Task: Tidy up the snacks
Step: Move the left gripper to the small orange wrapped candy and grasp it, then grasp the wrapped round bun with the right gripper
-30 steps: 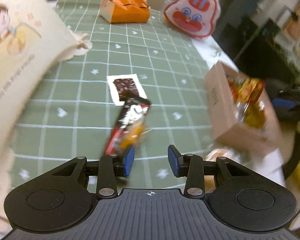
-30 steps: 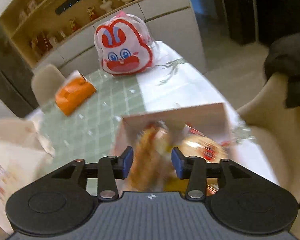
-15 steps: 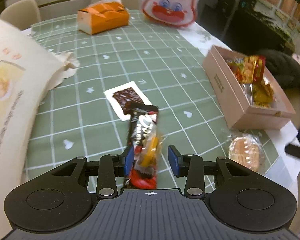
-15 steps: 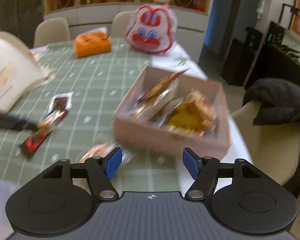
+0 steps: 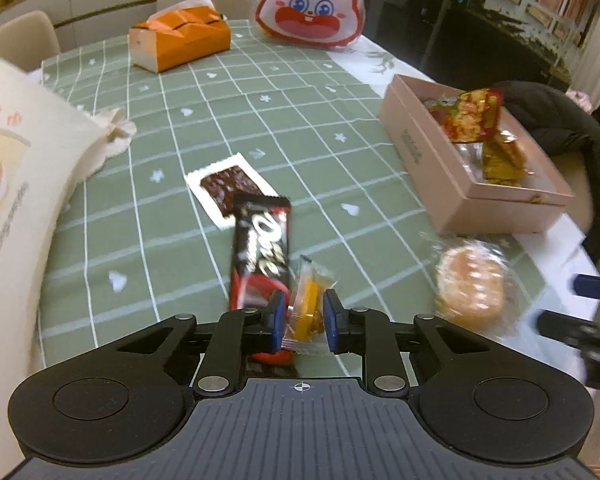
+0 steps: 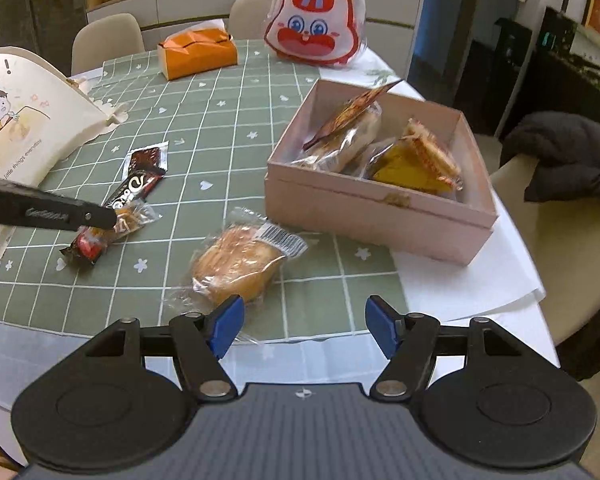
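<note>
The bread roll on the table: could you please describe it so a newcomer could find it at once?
Start at the pink box on the green checked cloth. The bread roll lies just in front of its near left corner, nearest the open right claw. Unlike the dark chocolate bar further left, it is round, golden and clear-wrapped.

pink box [image 6: 376, 208] open on the bench, wrapped snacks inside; bun [image 6: 236, 264], black bar [image 5: 262, 248], yellow snack [image 5: 306, 304], brown packet [image 5: 230, 186] lie outside.
</note>
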Motion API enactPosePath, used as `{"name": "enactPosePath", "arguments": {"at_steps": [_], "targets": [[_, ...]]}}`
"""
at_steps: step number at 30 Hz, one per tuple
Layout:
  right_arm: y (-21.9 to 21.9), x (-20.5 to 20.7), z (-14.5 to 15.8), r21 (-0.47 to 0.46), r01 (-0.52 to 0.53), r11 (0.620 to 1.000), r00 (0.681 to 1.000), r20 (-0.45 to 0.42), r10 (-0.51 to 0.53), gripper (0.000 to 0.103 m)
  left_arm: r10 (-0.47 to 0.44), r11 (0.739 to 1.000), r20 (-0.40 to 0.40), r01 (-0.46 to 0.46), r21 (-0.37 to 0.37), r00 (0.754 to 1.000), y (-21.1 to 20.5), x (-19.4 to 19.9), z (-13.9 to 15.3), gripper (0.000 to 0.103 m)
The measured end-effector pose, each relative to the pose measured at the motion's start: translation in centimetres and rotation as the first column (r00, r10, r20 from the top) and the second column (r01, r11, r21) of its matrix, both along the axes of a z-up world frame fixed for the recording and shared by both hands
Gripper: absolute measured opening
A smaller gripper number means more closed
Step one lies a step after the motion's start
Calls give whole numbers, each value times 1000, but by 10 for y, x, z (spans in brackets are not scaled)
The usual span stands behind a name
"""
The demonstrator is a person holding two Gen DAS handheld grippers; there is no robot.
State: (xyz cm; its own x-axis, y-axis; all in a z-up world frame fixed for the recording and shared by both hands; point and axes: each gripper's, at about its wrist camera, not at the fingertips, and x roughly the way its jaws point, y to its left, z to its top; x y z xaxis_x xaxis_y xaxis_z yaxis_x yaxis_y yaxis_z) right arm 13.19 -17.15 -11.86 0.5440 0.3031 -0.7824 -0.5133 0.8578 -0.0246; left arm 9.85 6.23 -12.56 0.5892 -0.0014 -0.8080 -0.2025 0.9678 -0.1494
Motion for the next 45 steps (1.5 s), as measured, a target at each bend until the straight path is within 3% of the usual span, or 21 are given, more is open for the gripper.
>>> {"name": "enactPosePath", "arguments": {"at_steps": [6, 13, 21, 26, 29, 32, 41, 45], "targets": [[20, 6, -2, 31, -41, 999, 999, -26, 42, 68, -29, 999, -45, 28, -24, 999, -15, -28, 0, 24], [39, 16, -10, 52, -76, 996, 994, -77, 79, 68, -34, 999, -90, 33, -17, 995, -22, -33, -10, 25], [27, 40, -25, 100, 14, 995, 986, -169, 3, 68, -107, 992, -145, 115, 46, 984, -41, -28, -20, 32], [44, 53, -30, 98, 0, 995, 983, -182, 18, 70, -86, 996, -135, 87, 7, 987, -36, -24, -20, 31], [52, 63, -42, 94, -1, 996, 967, -252, 24, 69, -51, 998, -124, 47, -37, 991, -30, -26, -20, 31], [48, 54, -39, 85, -40, 996, 967, -246, 60, 56, -27, 998, -124, 19, -62, 992, -27, -26, -19, 31], [4, 13, -24, 20, -116, 993, 971, -210, 118, 45, -11, 1000, -153, 8, -26, 988, -32, -20, -19, 27], [-19, 8, -7, 34, -74, 997, 977, -197, 80, 44, -76, 991, -140, 59, -117, 987, -42, -22, -17, 26]]}}
